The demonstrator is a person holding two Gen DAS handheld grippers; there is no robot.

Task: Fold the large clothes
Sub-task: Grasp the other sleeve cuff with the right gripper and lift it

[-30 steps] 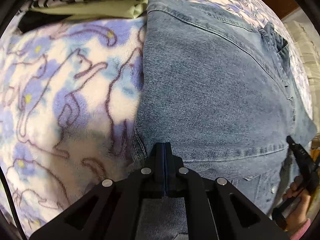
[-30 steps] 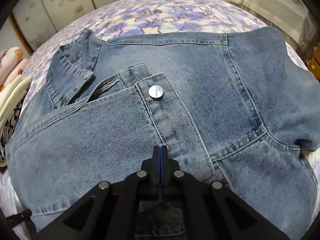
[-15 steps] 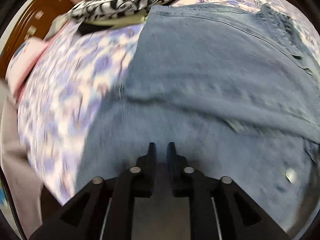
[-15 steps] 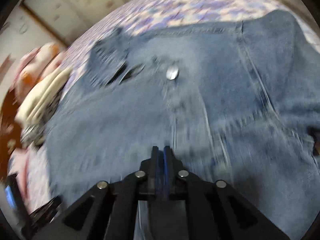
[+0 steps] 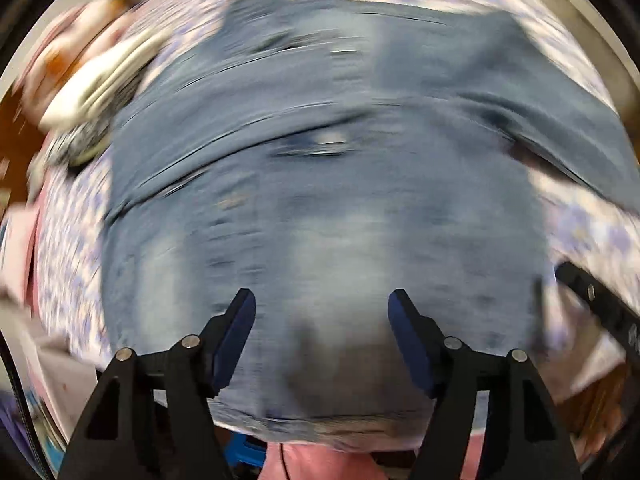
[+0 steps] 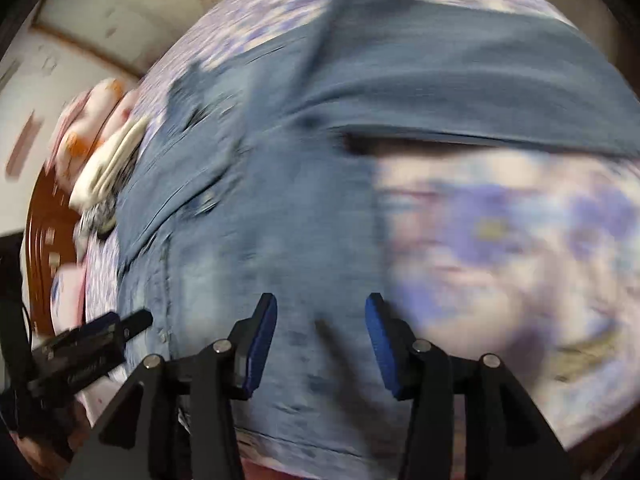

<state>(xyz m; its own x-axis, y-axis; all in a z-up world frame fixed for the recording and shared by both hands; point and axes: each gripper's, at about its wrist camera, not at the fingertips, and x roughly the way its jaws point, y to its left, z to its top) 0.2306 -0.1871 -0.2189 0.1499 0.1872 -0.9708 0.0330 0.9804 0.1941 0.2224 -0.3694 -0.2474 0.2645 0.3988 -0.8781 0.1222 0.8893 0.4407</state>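
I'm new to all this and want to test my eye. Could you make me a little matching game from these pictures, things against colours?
Things:
1. denim jacket
2. blanket
3. pads inside the left gripper
4. folded clothes pile

Colours:
A. dark blue
B. cream
C. faded blue
D. white with purple pattern

Pairs: 1-C, 2-D, 3-A, 4-B

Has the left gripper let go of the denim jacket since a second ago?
Yes. The left gripper was shut on the denim jacket; now its fingers stand wide apart with the cloth lying beyond them on the floral blanket.
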